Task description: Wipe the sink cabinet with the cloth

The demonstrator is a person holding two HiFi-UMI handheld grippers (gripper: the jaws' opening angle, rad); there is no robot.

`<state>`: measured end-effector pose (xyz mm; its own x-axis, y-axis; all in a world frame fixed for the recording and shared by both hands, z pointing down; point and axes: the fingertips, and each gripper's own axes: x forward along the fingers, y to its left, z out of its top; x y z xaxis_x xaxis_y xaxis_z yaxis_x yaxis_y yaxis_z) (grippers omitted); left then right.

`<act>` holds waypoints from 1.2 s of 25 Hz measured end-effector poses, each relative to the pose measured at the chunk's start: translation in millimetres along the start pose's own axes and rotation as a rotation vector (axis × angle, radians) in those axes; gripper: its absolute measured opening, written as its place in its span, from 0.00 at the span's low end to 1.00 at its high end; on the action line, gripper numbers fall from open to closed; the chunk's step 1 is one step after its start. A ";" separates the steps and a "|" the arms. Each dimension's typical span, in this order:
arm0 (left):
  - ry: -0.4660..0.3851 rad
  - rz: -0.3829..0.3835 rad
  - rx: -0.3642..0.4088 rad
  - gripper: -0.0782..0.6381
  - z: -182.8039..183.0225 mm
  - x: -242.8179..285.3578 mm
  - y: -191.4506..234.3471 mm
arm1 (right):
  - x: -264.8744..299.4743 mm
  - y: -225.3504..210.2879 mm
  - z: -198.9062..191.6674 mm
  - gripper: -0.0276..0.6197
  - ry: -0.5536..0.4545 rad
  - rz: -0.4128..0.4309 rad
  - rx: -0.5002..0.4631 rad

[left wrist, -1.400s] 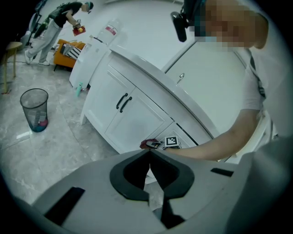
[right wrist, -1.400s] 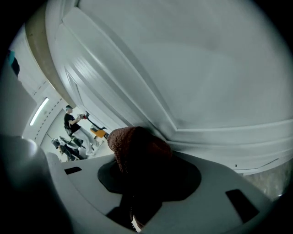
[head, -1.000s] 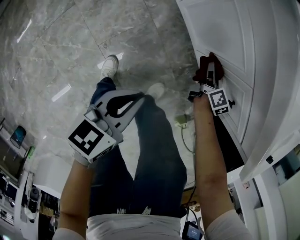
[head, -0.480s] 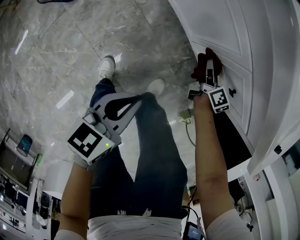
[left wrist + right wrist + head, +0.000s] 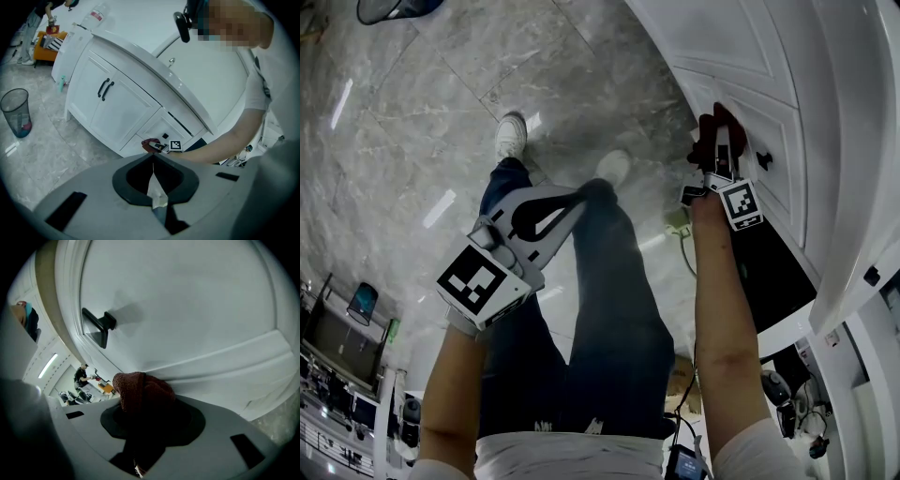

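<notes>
A dark red cloth (image 5: 710, 133) is pressed against the white sink cabinet (image 5: 769, 75), on a drawer front beside a small black knob (image 5: 762, 160). My right gripper (image 5: 721, 150) is shut on the cloth. In the right gripper view the cloth (image 5: 140, 392) bulges out of the jaws against the cabinet panel (image 5: 187, 296), below a black handle (image 5: 97, 326). My left gripper (image 5: 578, 193) hangs over the person's legs, away from the cabinet, shut with nothing held. The left gripper view shows the whole cabinet (image 5: 117, 110) and the cloth (image 5: 148, 145) from a distance.
Grey marble floor (image 5: 412, 103) spreads to the left. A cable with a plug (image 5: 677, 225) lies near the cabinet's foot. A dark open space (image 5: 769, 281) shows under the cabinet's near end. A mesh waste bin (image 5: 16, 112) stands on the floor left of the cabinet.
The cloth in my right gripper has slid a little along the drawer front, nearer the black knob. My left gripper has stayed where it was.
</notes>
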<state>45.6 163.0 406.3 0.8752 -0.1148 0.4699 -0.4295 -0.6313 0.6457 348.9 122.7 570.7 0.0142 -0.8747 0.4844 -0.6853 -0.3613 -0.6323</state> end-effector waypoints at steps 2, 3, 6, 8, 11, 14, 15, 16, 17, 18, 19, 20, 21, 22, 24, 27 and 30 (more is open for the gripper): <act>0.010 -0.009 0.008 0.13 -1.5 1.1 -3.4 | -8.8 -8.7 1.3 0.27 -0.006 -0.016 0.002; 0.013 -0.015 0.011 0.13 -1.9 1.5 -5.3 | -14.3 -13.6 2.0 0.27 -0.010 -0.028 0.005; 0.029 -0.033 0.025 0.13 -4.7 2.6 -10.3 | -34.9 -32.7 4.7 0.27 -0.030 -0.076 0.014; 0.033 -0.045 0.031 0.13 -5.1 3.6 -13.2 | -51.3 -49.2 7.0 0.27 -0.044 -0.117 0.018; 0.043 -0.061 0.024 0.13 -5.1 5.2 -18.5 | -77.7 -75.3 10.4 0.27 -0.058 -0.182 0.014; 0.062 -0.082 0.045 0.13 -8.8 6.5 -23.7 | -102.3 -97.9 13.8 0.27 -0.066 -0.236 0.006; 0.066 -0.089 0.054 0.13 -9.8 6.7 -25.0 | -108.4 -102.8 15.1 0.27 -0.067 -0.246 0.004; 0.072 -0.095 0.061 0.13 -10.7 6.6 -26.3 | -113.2 -105.9 16.8 0.27 -0.066 -0.249 0.001; 0.080 -0.101 0.066 0.13 -11.6 6.3 -27.5 | -117.0 -107.5 18.4 0.27 -0.064 -0.249 -0.002; 0.087 -0.106 0.072 0.13 -12.3 5.7 -28.6 | -120.1 -108.3 19.7 0.27 -0.063 -0.247 -0.002; 0.093 -0.110 0.076 0.13 -12.8 4.9 -29.4 | -123.1 -108.9 20.7 0.27 -0.066 -0.249 0.003; 0.099 -0.114 0.080 0.13 -13.3 4.0 -29.7 | -125.9 -109.5 21.3 0.27 -0.074 -0.255 0.011; 0.105 -0.116 0.082 0.13 -13.8 3.0 -29.8 | -128.4 -110.1 21.8 0.27 -0.083 -0.263 0.021; 0.111 -0.117 0.085 0.13 -14.2 2.2 -29.7 | -130.1 -110.3 22.2 0.27 -0.091 -0.269 0.031; 0.119 -0.124 0.093 0.13 -13.4 2.3 -30.0 | -131.8 -109.4 24.6 0.27 -0.098 -0.278 0.046; 0.128 -0.147 0.097 0.13 -11.2 4.8 -33.8 | -139.2 -102.4 31.8 0.27 -0.118 -0.287 0.067; 0.146 -0.188 0.094 0.13 -5.2 10.6 -41.7 | -150.9 -88.2 45.5 0.27 -0.156 -0.286 0.076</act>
<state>71.6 192.1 387.5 0.8934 0.1194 0.4331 -0.2336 -0.7000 0.6749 440.3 271.8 525.9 0.3134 -0.7714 0.5538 -0.5815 -0.6170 -0.5303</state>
